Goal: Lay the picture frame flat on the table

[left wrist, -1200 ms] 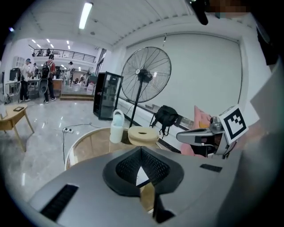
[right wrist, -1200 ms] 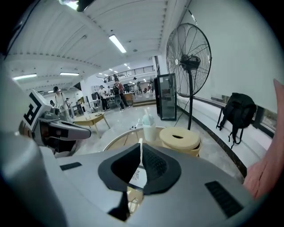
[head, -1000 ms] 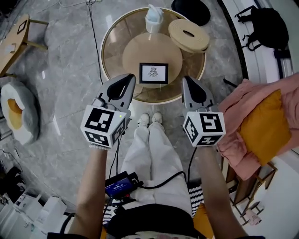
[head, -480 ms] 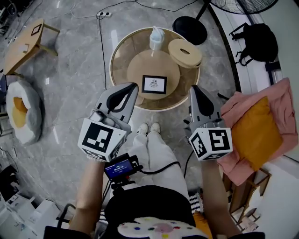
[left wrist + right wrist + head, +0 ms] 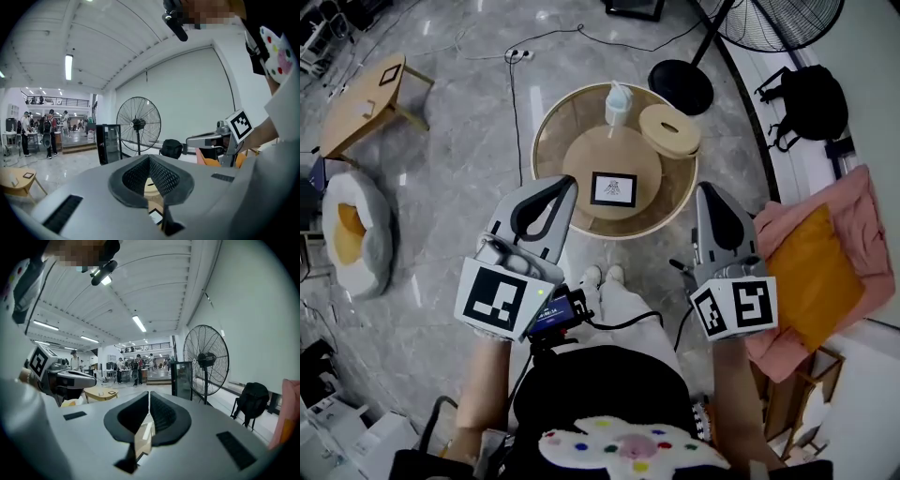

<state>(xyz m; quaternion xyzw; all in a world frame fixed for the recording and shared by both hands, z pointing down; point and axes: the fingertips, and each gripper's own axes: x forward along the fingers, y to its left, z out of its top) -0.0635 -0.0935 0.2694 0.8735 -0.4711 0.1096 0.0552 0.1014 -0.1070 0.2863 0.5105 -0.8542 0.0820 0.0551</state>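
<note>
Well below both grippers, the picture frame [image 5: 613, 188] lies flat and face up on the round table [image 5: 551, 141]. It rests on the pale wooden disc [image 5: 586, 155] that fills the table's middle, a little toward the edge nearest the person. Its dark border shows all round a white picture with a small dark drawing.

At the table's far edge stands a white bottle [image 5: 618, 101]. Just to its right, against the far right edge, sits a round wooden lid [image 5: 669, 129] with a slot in its top.

The left gripper [image 5: 563, 187] is held in the air over the near left edge of the table, its jaws clenched together with nothing between them. The right gripper [image 5: 706, 192] is held over the floor just off the near right edge, its jaws likewise pressed together and empty. Neither gripper touches the frame or the table.

Between the grippers, white trousers [image 5: 619, 300] and the toes of shoes [image 5: 602, 274] show close to the table's near edge. On the floor beyond the table stand a fan's black base [image 5: 680, 86] and a backpack [image 5: 811, 98]. A small wooden side table [image 5: 370, 103] stands well off to the left.
</note>
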